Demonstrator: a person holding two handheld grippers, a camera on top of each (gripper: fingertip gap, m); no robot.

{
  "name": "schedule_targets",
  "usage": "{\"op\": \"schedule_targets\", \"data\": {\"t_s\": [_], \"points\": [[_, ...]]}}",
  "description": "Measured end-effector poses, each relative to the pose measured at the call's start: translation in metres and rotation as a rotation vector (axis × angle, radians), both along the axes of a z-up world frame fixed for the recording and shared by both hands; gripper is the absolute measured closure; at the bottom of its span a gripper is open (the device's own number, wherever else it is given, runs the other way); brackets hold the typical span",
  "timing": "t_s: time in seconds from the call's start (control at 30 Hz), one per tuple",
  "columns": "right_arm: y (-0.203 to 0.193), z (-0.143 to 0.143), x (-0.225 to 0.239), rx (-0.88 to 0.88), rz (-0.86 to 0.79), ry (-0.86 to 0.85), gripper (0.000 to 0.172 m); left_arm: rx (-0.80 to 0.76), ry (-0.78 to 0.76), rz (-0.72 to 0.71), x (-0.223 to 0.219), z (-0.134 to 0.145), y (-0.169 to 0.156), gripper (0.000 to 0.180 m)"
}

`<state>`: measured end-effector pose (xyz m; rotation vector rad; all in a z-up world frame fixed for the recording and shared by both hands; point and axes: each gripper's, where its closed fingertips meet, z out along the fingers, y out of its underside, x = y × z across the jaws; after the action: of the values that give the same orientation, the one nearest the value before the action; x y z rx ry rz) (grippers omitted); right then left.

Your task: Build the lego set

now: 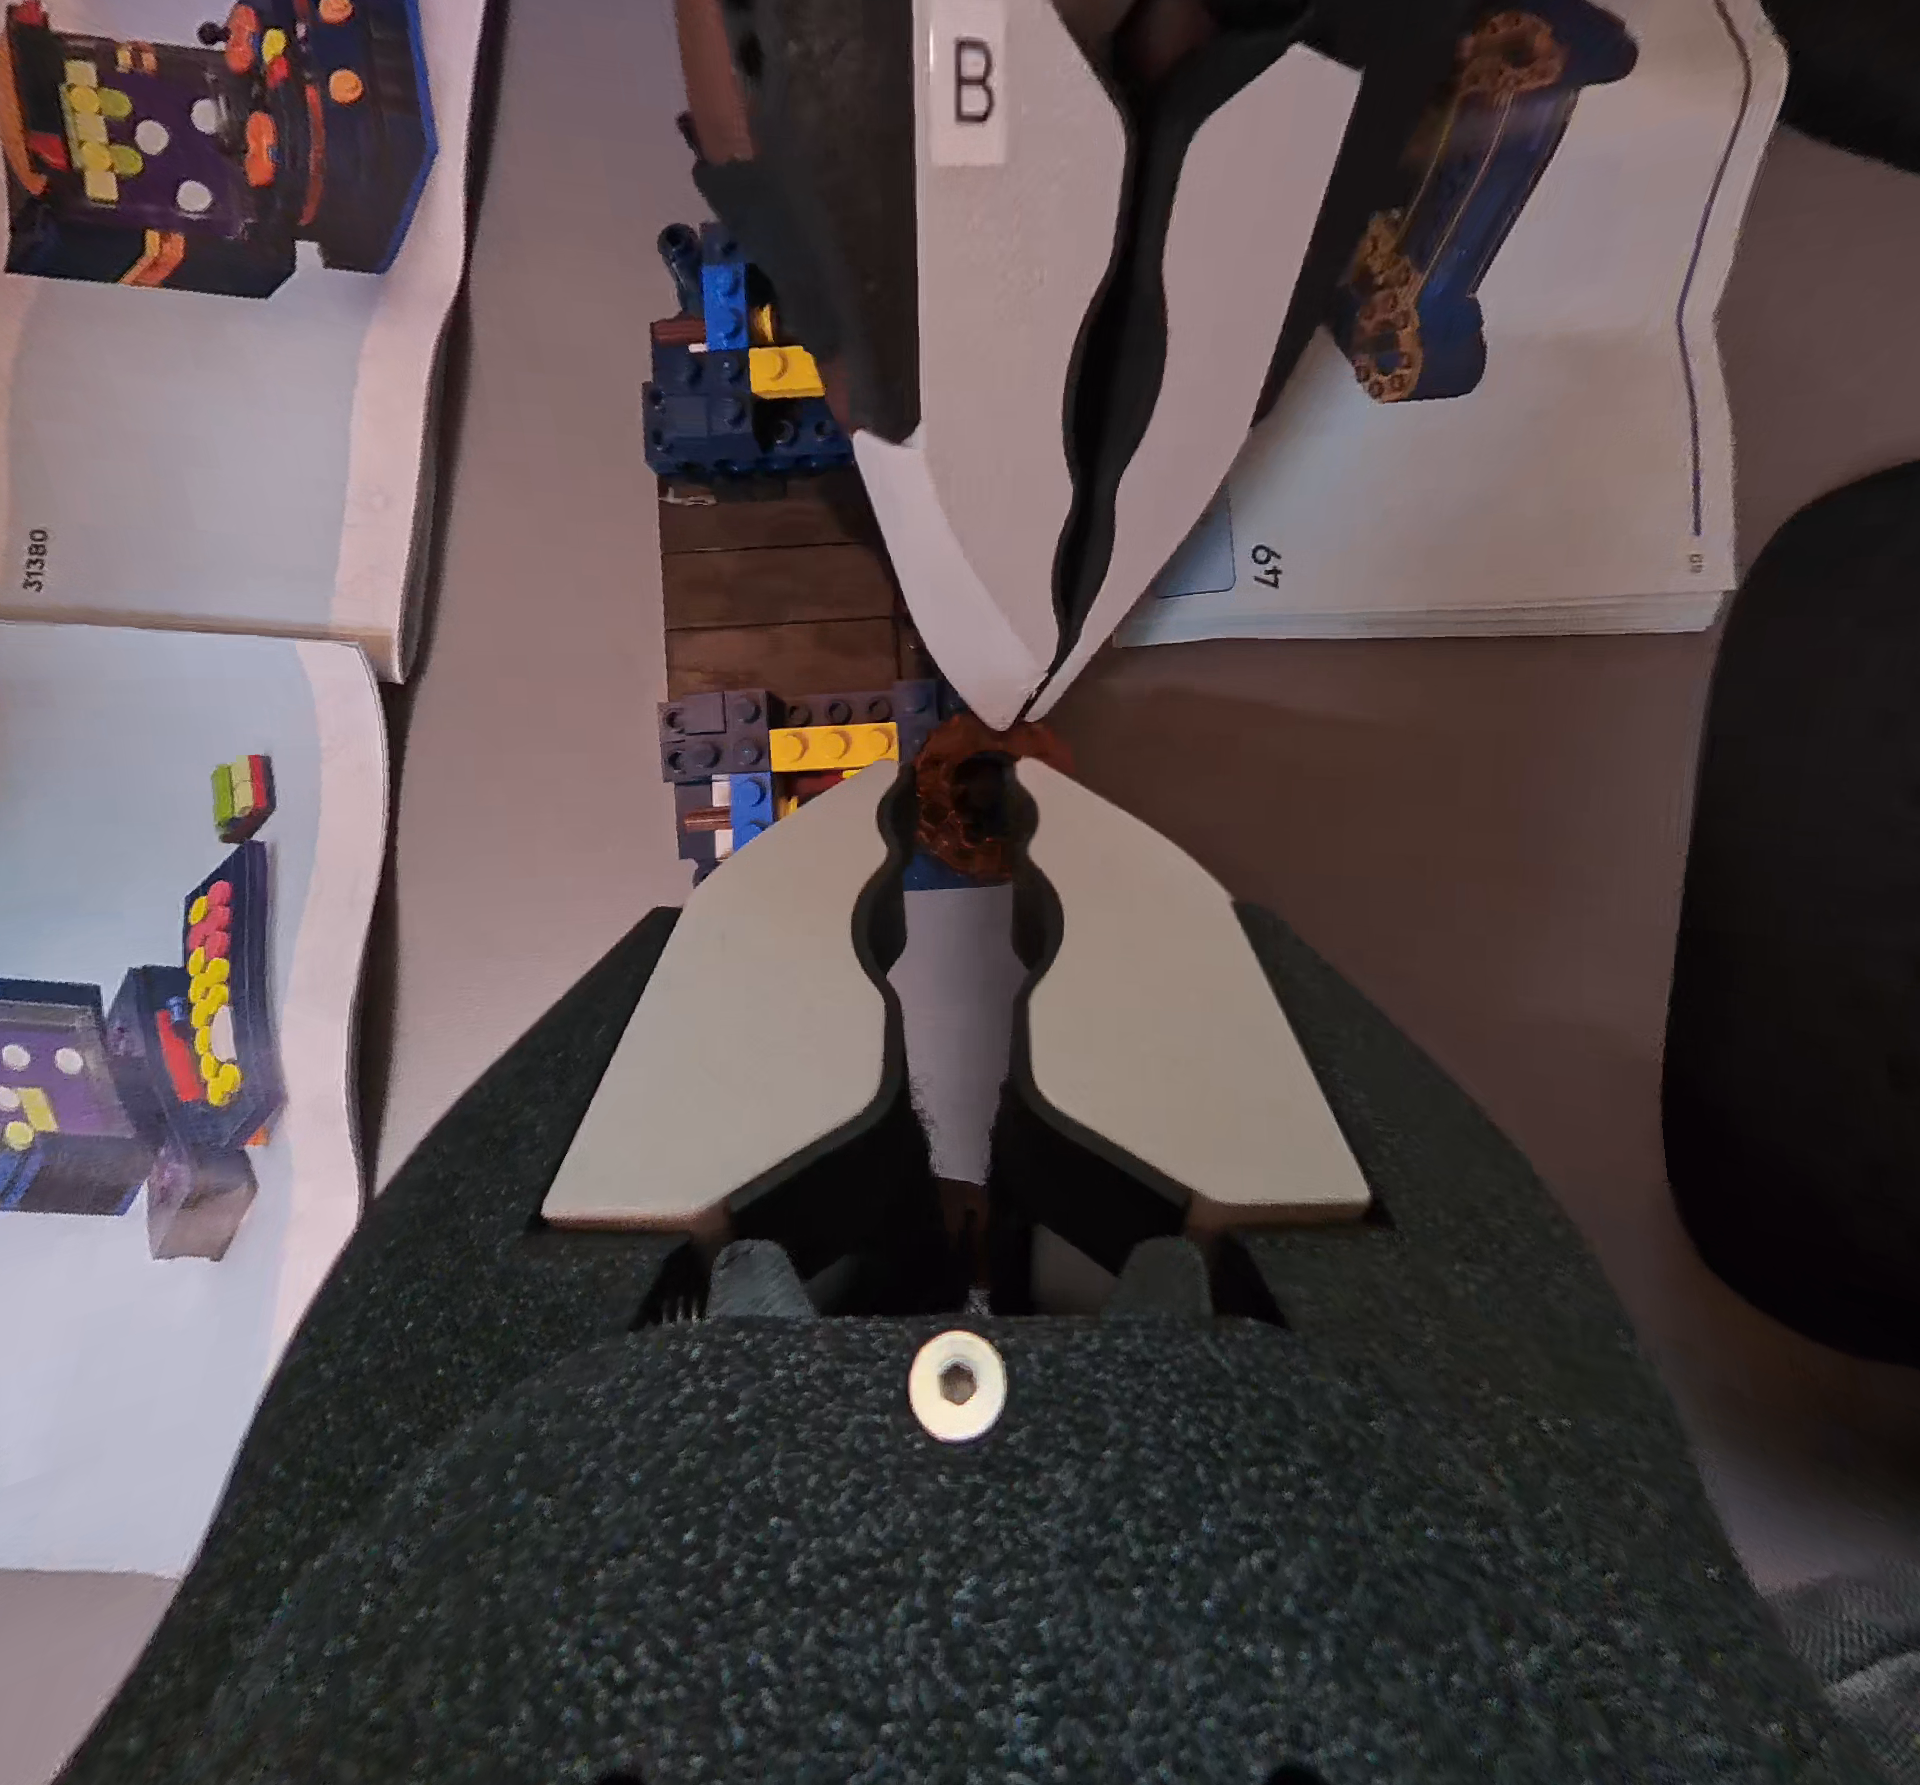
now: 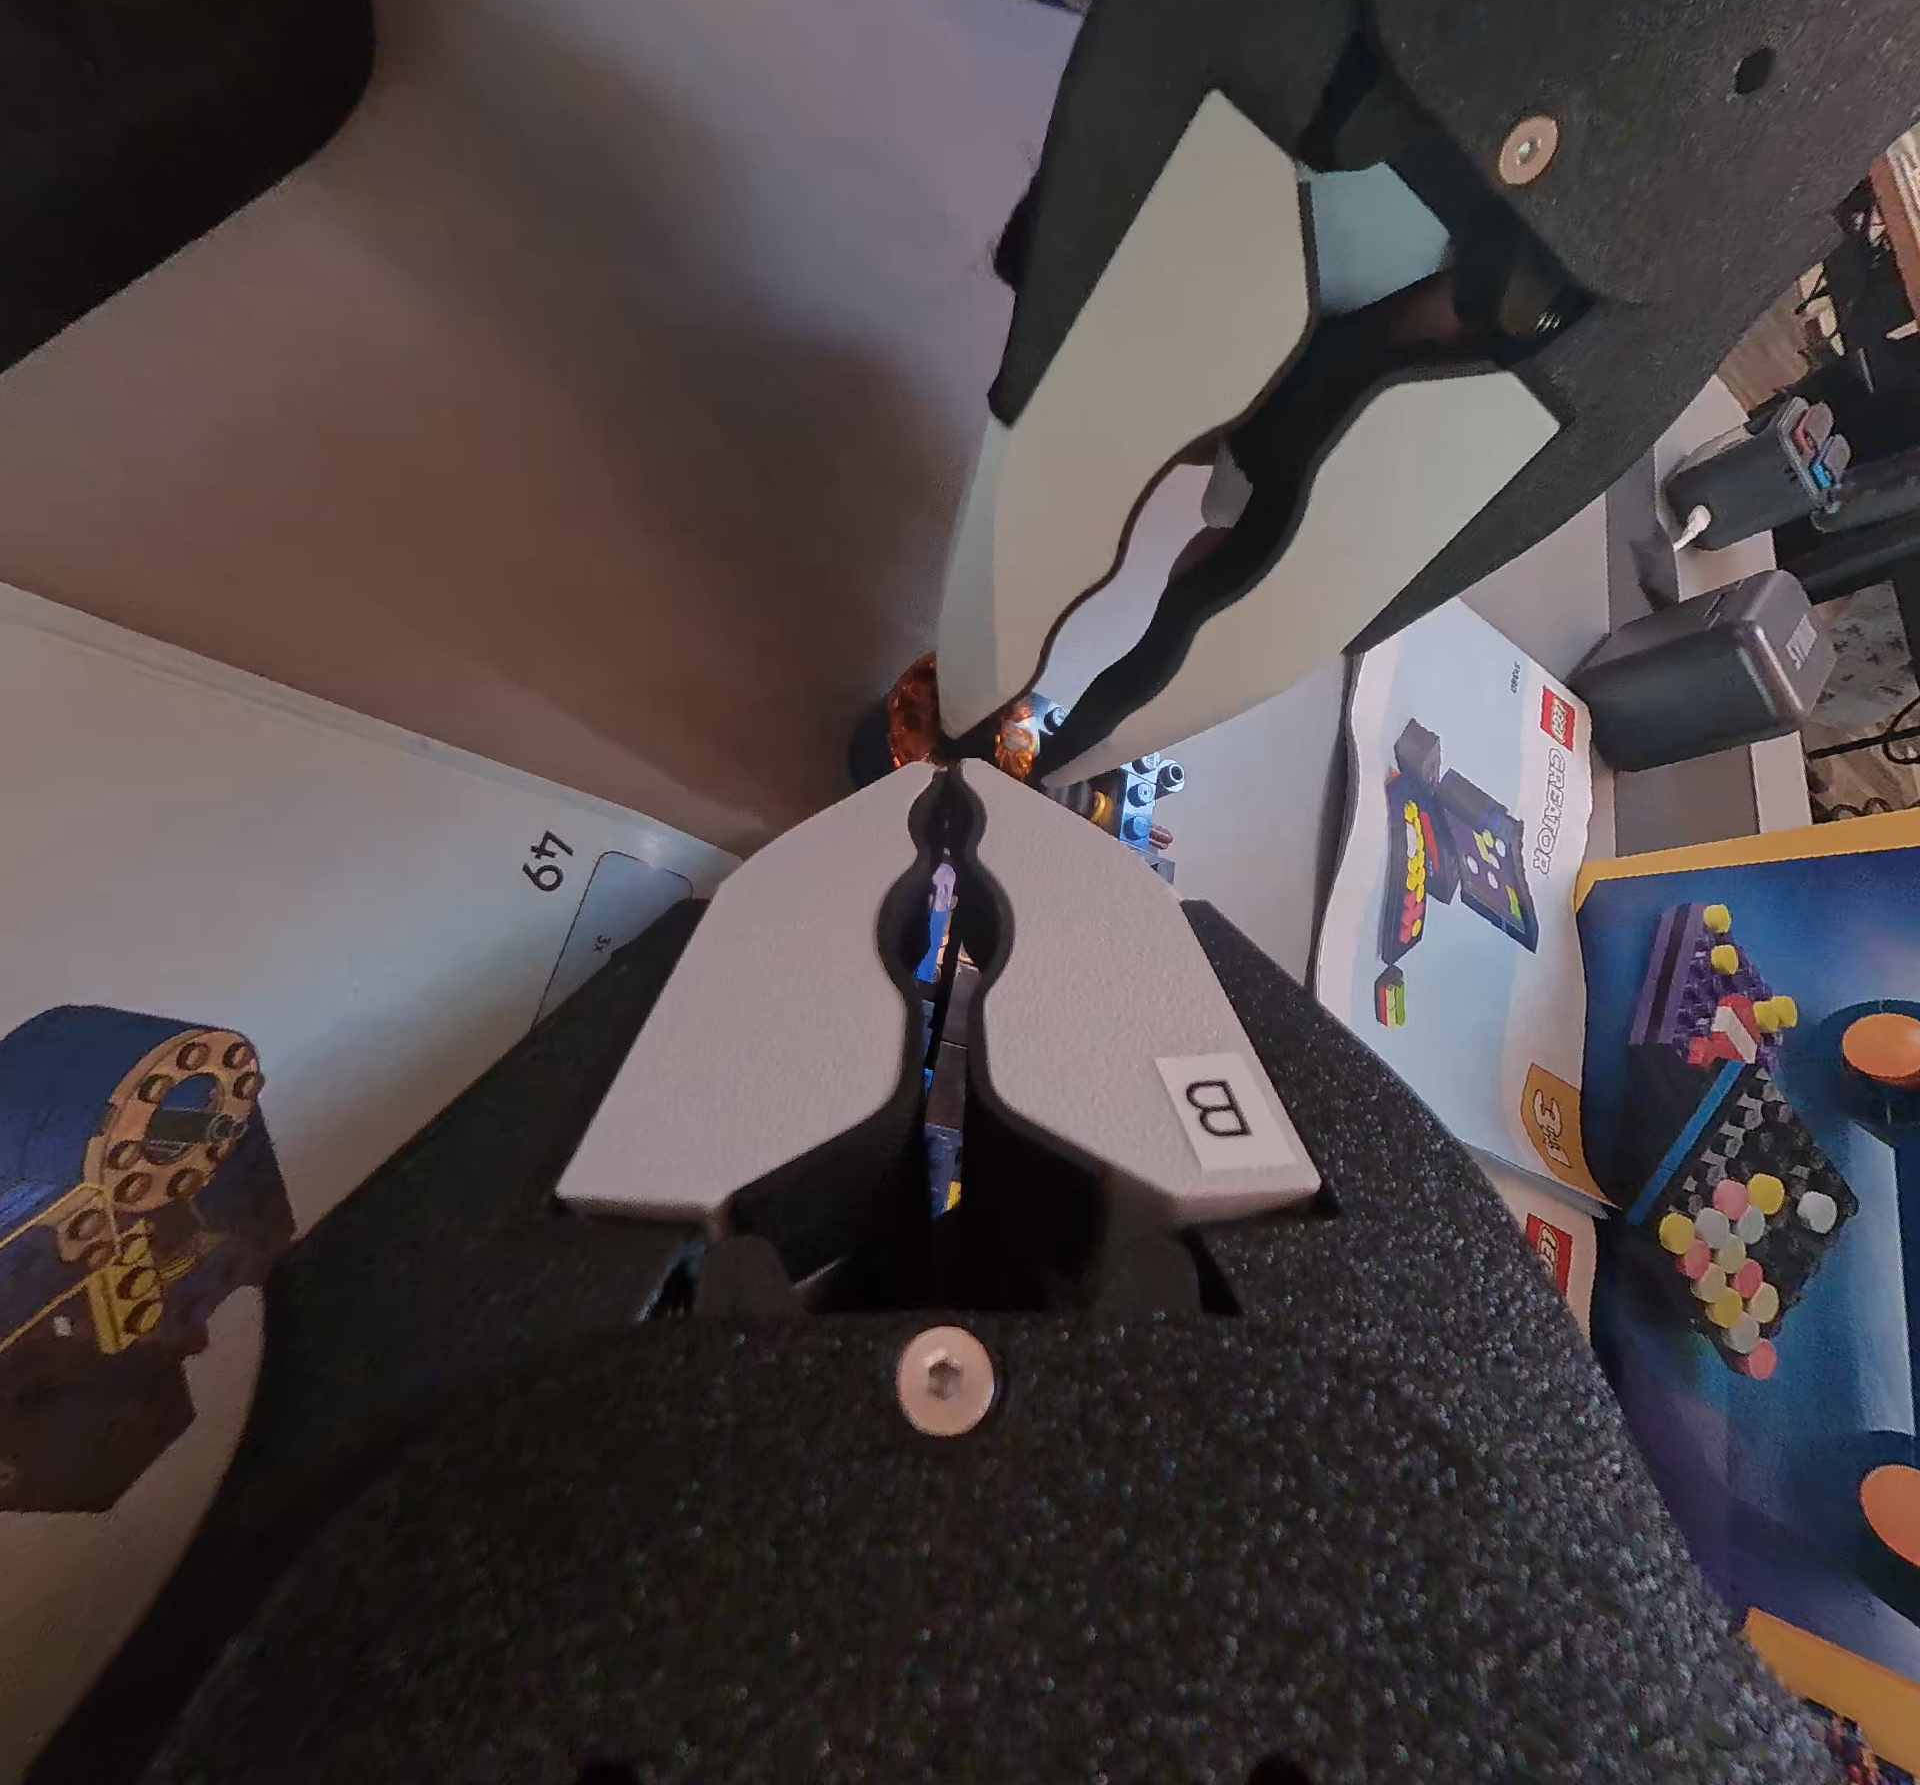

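Note:
A see-through orange ring (image 1: 951, 826) sits at the near right end of a brick build (image 1: 779, 582) of dark blue, brown and yellow that lies on the table. My left gripper (image 1: 961, 785) has narrow jaws, and both pads touch the ring's sides. My right gripper (image 1: 1023, 719) comes in from the far side, shut, with its tip against the ring's far rim. In the right wrist view my right gripper (image 2: 948, 777) is shut just before the ring (image 2: 906, 709). The left gripper (image 2: 1008, 756) reaches down from the upper right with part of the ring between its fingers. The build (image 2: 1143, 800) shows behind them.
An open instruction booklet (image 1: 1455, 488) lies to the right of the build, and two more booklets (image 1: 208, 385) (image 1: 156, 1008) lie to the left. A dark rounded object (image 1: 1808, 904) stands at the right edge. Dark boxes with cables (image 2: 1704, 675) stand beyond the booklets (image 2: 1455, 852). Only a small space, under 4 cm, lies between the two pairs of fingers.

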<state>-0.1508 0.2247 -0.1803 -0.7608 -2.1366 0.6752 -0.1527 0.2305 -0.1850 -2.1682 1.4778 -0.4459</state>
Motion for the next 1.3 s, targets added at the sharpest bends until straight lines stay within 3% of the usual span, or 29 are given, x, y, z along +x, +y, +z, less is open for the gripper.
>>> {"op": "schedule_targets", "data": {"t_s": [0.27, 0.47, 0.63, 0.87, 1.0, 1.1, 1.2, 1.3], "points": [[0.002, -0.002, 0.001, -0.020, -0.030, -0.036, 0.172, -0.003, 0.014, 0.017, -0.001, -0.005, -0.001, 0.164], [0.005, -0.008, 0.001, 0.060, -0.034, -0.054, 0.172, 0.028, 0.004, 0.037, 0.000, -0.005, -0.001, 0.165], [0.012, 0.010, 0.001, -0.043, -0.065, 0.005, 0.172, 0.024, 0.020, 0.017, 0.000, -0.004, -0.001, 0.165], [0.017, 0.013, 0.006, -0.085, -0.086, 0.002, 0.169, 0.046, 0.019, 0.026, -0.004, 0.000, 0.002, 0.159], [0.016, 0.017, 0.006, -0.168, -0.097, -0.002, 0.163, 0.110, 0.001, 0.056, -0.009, 0.009, 0.009, 0.148], [0.016, 0.013, 0.007, -0.186, -0.103, -0.025, 0.161, 0.187, -0.102, 0.098, -0.009, 0.030, 0.010, 0.142], [0.016, 0.010, 0.007, -0.190, -0.101, -0.029, 0.160, 0.226, -0.190, 0.119, -0.004, 0.040, 0.000, 0.144], [0.015, 0.009, 0.003, -0.193, -0.104, -0.013, 0.162, 0.291, -0.132, 0.155, -0.007, 0.028, -0.002, 0.153]]}}
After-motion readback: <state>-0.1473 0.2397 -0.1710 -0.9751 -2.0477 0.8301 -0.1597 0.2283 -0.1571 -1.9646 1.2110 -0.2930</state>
